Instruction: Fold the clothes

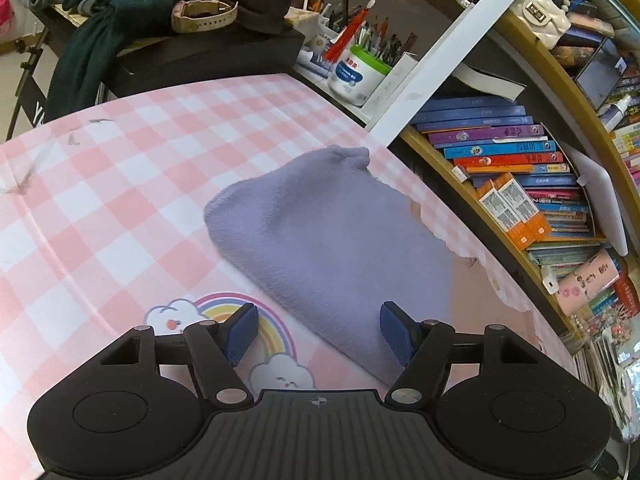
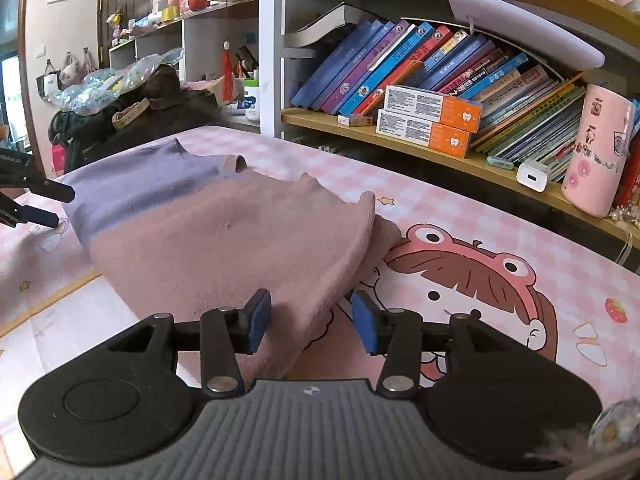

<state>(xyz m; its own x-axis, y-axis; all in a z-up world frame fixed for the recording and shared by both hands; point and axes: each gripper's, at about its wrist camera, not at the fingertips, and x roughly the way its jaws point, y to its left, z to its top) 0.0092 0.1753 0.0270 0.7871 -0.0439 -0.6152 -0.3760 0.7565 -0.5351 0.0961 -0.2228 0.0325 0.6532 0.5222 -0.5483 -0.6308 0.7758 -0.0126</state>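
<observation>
A folded purple garment [image 1: 320, 236] lies on the pink checked table mat [image 1: 120, 184]. My left gripper [image 1: 318, 332] hovers open over its near edge, with the cloth under and between the blue pads, untouched. A folded pink garment [image 2: 240, 232] lies partly over the purple garment [image 2: 140, 188]; its scalloped edge [image 1: 480, 288] shows to the right in the left wrist view. My right gripper [image 2: 311, 320] is open at the pink garment's near right corner, the cloth edge between the pads but not pinched. The left gripper [image 2: 56, 206] reaches in from the far left of the right wrist view.
A bookshelf [image 2: 400, 136] with leaning books, two orange boxes [image 2: 430, 120], a white charger [image 2: 532, 176] and a pink tumbler [image 2: 596, 152] runs along the table's far side. Dark clothes [image 1: 104, 28] are heaped on a black case beyond the mat, next to a white jar [image 1: 354, 76] of pens.
</observation>
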